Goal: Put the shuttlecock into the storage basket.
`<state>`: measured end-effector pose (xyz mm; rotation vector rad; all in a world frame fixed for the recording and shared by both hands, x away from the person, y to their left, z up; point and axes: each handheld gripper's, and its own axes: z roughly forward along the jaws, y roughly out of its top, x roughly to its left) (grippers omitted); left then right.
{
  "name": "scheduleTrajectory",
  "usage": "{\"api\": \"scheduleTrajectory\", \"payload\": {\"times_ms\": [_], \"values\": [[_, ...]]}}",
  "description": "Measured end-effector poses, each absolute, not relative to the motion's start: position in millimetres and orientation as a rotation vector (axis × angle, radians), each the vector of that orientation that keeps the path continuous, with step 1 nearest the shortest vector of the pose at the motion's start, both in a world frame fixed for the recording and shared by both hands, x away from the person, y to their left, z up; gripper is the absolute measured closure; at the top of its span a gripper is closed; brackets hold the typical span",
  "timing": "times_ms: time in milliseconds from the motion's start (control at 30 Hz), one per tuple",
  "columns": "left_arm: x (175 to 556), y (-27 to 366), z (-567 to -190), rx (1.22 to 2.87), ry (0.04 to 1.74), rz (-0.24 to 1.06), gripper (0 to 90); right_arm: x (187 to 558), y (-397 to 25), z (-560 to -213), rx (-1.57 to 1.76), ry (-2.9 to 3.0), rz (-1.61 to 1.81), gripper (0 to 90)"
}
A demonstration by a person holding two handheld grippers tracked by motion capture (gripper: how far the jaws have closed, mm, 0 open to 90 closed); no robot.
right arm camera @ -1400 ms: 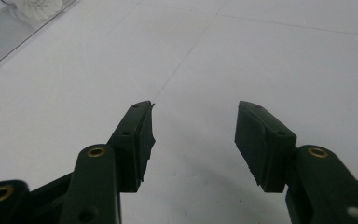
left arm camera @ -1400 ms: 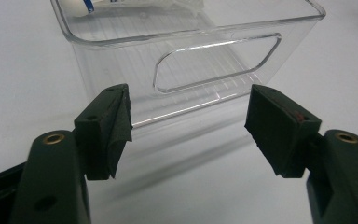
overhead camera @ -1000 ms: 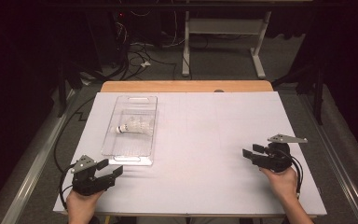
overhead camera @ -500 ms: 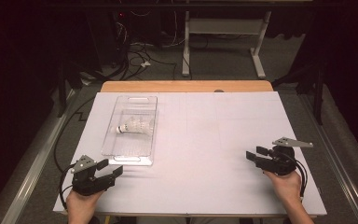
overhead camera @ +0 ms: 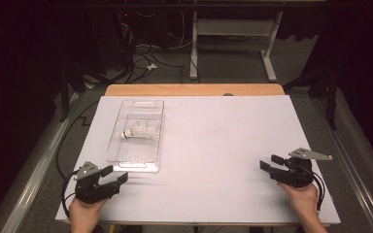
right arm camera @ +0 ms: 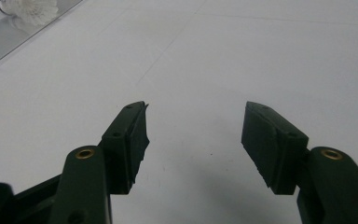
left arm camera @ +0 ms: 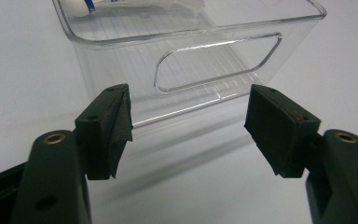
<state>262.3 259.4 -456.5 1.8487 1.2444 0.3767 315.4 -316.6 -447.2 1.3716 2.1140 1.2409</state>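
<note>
High view: one white tabletop [overhead camera: 213,145] carries one clear bin [overhead camera: 137,137] on its left half, long side running near to far. One shuttlecock [overhead camera: 138,131] lies on its side inside the bin, cork end to the left. There are two grippers, each in one hand. The left gripper [overhead camera: 114,175] sits at the near left corner of the tabletop, just near of the bin's near end and apart from it, its jaws aimed right and slightly far. The left hand [overhead camera: 85,213] comes up from the near edge. The right gripper [overhead camera: 270,162] sits at the near right, well apart from the bin, its jaws aimed left. The right hand [overhead camera: 301,196] holds it from behind, the forearm entering from the near edge.

Left gripper view: the left gripper [left arm camera: 189,116] has its two jaws spread wide with nothing between them. The bin's [left arm camera: 200,56] near end wall, with its one handle cutout, stands just beyond the jaws. A blue mark shows at the top edge, too cut off to read.

Right gripper view: the right gripper [right arm camera: 193,126] is spread wide too and holds nothing, with bare tabletop [right arm camera: 242,56] beyond it. The shuttlecock [right arm camera: 30,10] shows far off at the upper left, in the bin [right arm camera: 9,44].
</note>
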Motion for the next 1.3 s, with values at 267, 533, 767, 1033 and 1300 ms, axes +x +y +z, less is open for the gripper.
{"api": "scheduleTrajectory", "payload": {"times_ms": [267,533,767,1033,1300], "values": [[262.1,259.7,-456.5,1.848,1.243,0.382,32.5,308.0,-322.3,-447.7,1.354,2.087,1.259,39.3],[261.8,259.9,-456.4,1.846,1.245,0.384,32.7,302.6,-328.3,-450.4,1.341,2.07,1.256,38.5],[261.5,261.1,-456.2,1.844,1.247,0.386,32.8,298.6,-331.1,-452.0,1.333,2.06,1.259,37.3],[261.2,261.6,-456.2,1.835,1.254,0.386,32.9,295.8,-332.5,-454.0,1.333,2.062,1.265,37.0],[261.1,260.5,-456.3,1.848,1.244,0.381,32.8,293.4,-330.6,-453.1,1.314,2.045,1.261,36.3]]}}
